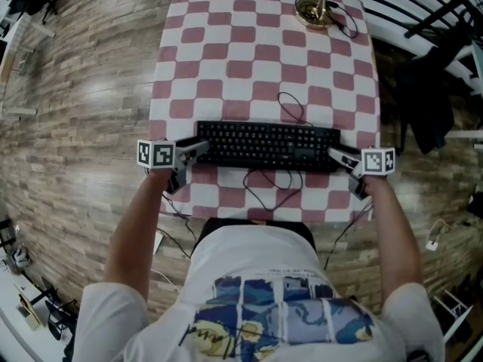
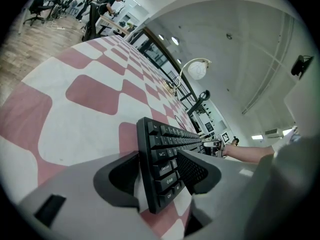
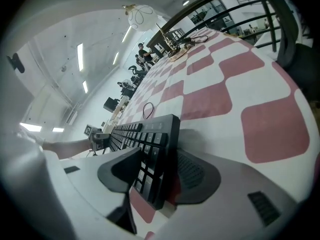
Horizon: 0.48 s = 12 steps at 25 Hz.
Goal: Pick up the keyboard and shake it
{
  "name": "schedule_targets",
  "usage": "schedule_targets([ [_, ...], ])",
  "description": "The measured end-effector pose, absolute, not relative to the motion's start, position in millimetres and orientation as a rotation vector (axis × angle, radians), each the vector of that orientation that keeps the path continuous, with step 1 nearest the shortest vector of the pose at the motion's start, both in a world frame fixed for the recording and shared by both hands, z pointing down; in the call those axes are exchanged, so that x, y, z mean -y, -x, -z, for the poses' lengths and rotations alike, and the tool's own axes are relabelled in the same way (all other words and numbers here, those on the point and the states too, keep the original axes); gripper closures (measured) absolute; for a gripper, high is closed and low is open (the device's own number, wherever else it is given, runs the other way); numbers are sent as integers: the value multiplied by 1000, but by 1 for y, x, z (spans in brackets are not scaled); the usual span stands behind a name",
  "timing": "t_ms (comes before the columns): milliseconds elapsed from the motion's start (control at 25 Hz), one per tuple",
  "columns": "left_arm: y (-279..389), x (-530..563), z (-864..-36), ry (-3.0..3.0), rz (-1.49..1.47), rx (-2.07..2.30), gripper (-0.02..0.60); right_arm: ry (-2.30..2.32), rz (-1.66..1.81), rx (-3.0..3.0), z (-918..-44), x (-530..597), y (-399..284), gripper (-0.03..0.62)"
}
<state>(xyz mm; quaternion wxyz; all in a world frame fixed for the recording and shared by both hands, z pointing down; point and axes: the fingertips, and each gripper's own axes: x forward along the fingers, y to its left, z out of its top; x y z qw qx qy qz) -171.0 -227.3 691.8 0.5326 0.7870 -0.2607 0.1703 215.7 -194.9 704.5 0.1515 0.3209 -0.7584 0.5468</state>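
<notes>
Two hand-held grippers nearest us, left gripper (image 1: 198, 151) and right gripper (image 1: 337, 157) both unclenched, we see each straddling one end of the black keyboard (image 1: 268, 145), keyboard lying on the checkered tablecloth (image 1: 249, 59), brass lamp base (image 1: 313, 11) farthest.

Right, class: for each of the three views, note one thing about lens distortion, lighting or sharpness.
Head view: fisheye bows the edges of the checked table and the floorboards; light even. Left gripper view: black vignette in the corners, keyboard sharp. Right gripper view: ceiling strip lights blow out white; table edge curves.
</notes>
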Motion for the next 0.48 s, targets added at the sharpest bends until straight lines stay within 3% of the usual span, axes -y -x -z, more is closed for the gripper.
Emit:
schedule_targets([
  [480,168,228,-691,-1851,-399,650,353,-977,-1613,2135,-705,196,-215,396],
])
